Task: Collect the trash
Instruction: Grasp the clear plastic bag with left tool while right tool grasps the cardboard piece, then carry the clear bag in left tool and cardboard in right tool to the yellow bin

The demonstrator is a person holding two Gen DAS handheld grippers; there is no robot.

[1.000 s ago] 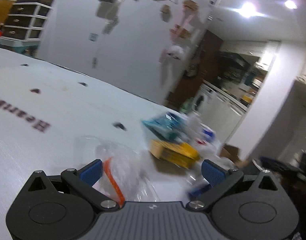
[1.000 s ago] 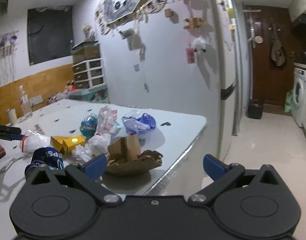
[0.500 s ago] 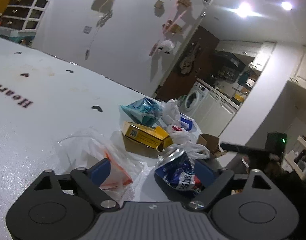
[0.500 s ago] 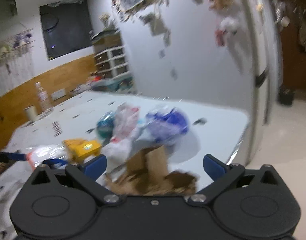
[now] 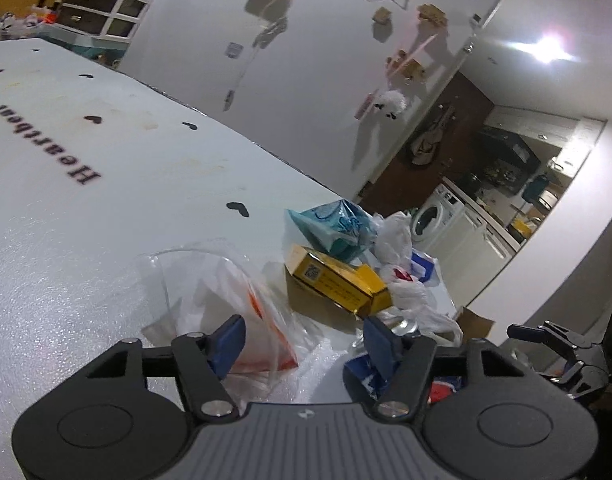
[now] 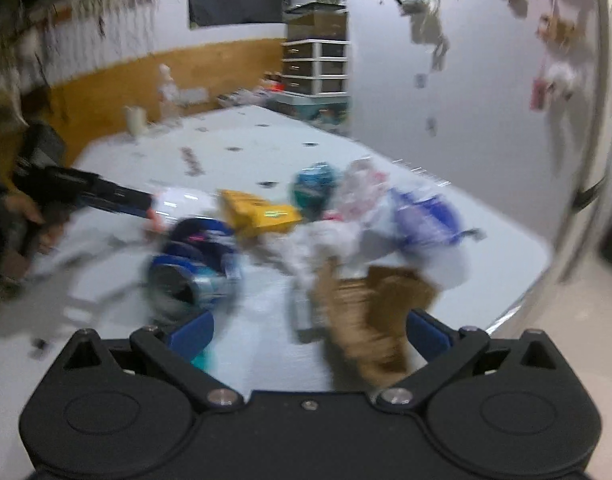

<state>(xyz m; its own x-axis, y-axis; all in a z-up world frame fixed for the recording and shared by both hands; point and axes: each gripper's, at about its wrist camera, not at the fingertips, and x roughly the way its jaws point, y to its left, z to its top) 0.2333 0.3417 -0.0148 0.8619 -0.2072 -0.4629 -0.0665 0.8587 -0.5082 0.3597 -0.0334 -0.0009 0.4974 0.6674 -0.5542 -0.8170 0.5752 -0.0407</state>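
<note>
The left gripper (image 5: 303, 342) was closing, its jaws still apart over a clear plastic bag (image 5: 233, 304) at lower centre of the frame. The trash lay on the white table (image 5: 65, 208): a yellow box (image 5: 338, 282), a teal packet (image 5: 332, 228). The right gripper (image 6: 308, 330) stood wide apart, blurred, before brown cardboard (image 6: 370, 312) and a blue can (image 6: 193, 268).

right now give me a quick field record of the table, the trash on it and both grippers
surface: white table printed with hearts
left gripper: jaws closing over a clear bag with orange stripe, pads not yet pressing
right gripper: open, blurred, torn cardboard between its fingers
pile: yellow box, teal wrapper, white plastic bags
can: crushed blue can, beside the left gripper
unclear: any contact by the right gripper
</note>
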